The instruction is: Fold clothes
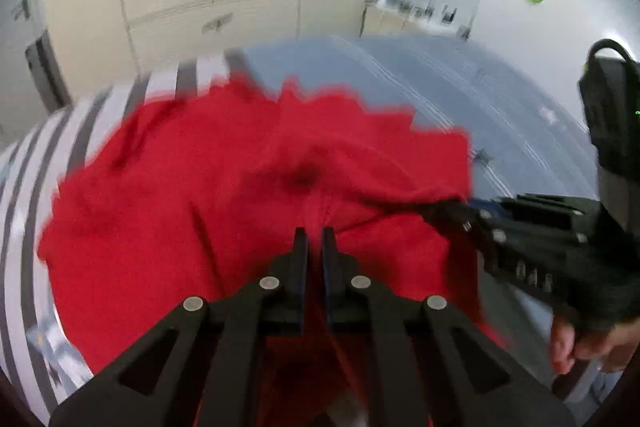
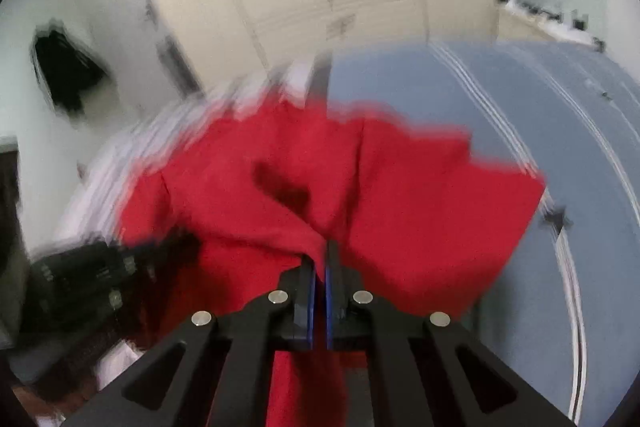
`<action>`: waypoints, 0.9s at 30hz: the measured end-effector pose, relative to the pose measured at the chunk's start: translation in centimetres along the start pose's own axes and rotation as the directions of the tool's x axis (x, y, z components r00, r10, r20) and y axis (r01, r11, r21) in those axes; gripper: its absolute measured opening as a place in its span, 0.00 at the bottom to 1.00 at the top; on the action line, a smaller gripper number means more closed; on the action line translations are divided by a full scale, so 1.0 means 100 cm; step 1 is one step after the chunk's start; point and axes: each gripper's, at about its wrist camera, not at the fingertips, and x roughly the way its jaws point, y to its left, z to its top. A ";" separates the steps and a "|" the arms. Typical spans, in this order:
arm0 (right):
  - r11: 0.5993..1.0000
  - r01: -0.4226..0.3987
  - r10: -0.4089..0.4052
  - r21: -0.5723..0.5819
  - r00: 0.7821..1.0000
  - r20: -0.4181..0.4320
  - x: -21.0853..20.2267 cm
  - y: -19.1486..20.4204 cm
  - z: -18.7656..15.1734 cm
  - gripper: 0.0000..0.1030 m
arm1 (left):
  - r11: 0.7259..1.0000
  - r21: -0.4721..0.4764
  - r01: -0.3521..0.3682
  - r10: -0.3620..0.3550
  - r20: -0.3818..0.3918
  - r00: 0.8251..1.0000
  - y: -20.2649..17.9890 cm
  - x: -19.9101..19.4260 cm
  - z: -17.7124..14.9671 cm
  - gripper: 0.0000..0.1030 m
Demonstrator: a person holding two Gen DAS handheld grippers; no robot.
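Over a blue bedsheet (image 1: 460,95), left gripper (image 1: 315,233) and right gripper (image 2: 321,253) each clamped on red garment (image 1: 200,187) ahead.

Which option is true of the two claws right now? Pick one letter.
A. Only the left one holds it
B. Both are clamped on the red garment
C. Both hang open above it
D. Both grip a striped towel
B: the left claw and the right claw each have red garment fabric pinched between nearly closed fingers, with the cloth bunching toward each grip.
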 end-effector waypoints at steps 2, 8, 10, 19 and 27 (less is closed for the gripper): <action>1.000 -0.005 0.004 -0.007 1.000 -0.031 0.006 0.001 -0.009 0.03 | 1.000 -0.025 -0.001 0.001 -0.023 1.000 0.002 0.005 -0.007 0.04; 1.000 -0.019 0.019 -0.012 0.999 -0.038 0.005 -0.006 -0.011 0.03 | 0.982 -0.154 0.110 -0.113 -0.011 0.994 0.019 0.007 -0.003 0.12; 0.999 -0.024 0.023 -0.028 0.999 -0.039 0.004 -0.004 -0.013 0.03 | 0.974 -0.187 0.130 -0.130 0.010 0.991 0.021 0.007 0.003 0.30; 0.993 0.001 -0.009 -0.121 0.998 -0.068 0.005 0.009 -0.027 0.03 | 0.988 0.153 0.005 -0.004 -0.005 1.000 -0.026 0.023 0.027 0.05; 1.000 0.006 -0.006 0.000 0.996 -0.093 0.005 -0.014 -0.033 0.03 | 0.995 0.095 -0.010 0.005 0.048 0.999 -0.003 0.006 0.013 0.05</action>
